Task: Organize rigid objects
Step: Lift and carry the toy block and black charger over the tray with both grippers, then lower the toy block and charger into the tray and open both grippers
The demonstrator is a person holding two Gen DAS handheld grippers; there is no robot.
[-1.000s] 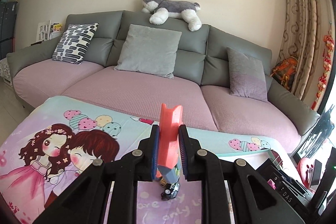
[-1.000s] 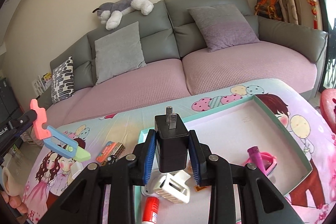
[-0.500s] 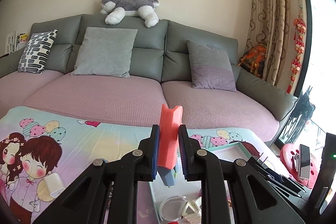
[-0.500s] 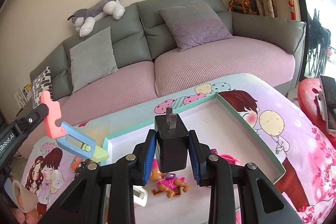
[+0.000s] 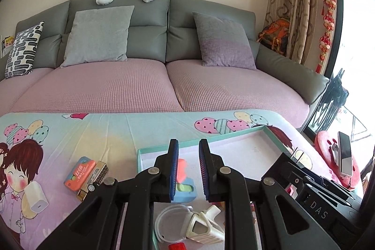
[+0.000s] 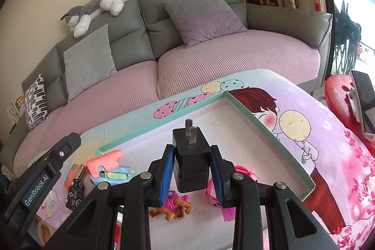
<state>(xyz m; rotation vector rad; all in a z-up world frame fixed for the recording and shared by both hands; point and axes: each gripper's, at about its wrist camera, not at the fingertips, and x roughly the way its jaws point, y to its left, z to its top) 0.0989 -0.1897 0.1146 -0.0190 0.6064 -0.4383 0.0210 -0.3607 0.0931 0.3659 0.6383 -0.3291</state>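
Right gripper (image 6: 192, 147): tilting down over the box, its blue-padded jaws clenching on a black cube-shaped plug charger (image 6: 191, 165).
Charger axis: its long axis is running along the fingers, with the two metal prongs (image 6: 191, 134) pointing forward and up towards the sofa.
Left gripper (image 5: 188, 144): angling down over the box's left end, with its jaws standing apart and gripping nothing.
Pink, blue and green plastic toy (image 5: 184, 186): lying flat on the box floor below the left jaws, near the left wall; in the right wrist view its long axis is running left to right, pink end to the left.
Shallow teal-rimmed cardboard box (image 6: 255, 123): its far half is lying bare; a white plastic clip (image 5: 201, 224) and a small pink doll (image 6: 173, 205) are crowding the near part.
Cartoon-printed tablecloth (image 5: 93, 132): an orange packet (image 5: 80, 172) and a white charger (image 5: 36, 196) are sitting left of the box.
Grey sofa (image 5: 117, 86): running along just beyond the table's far edge.
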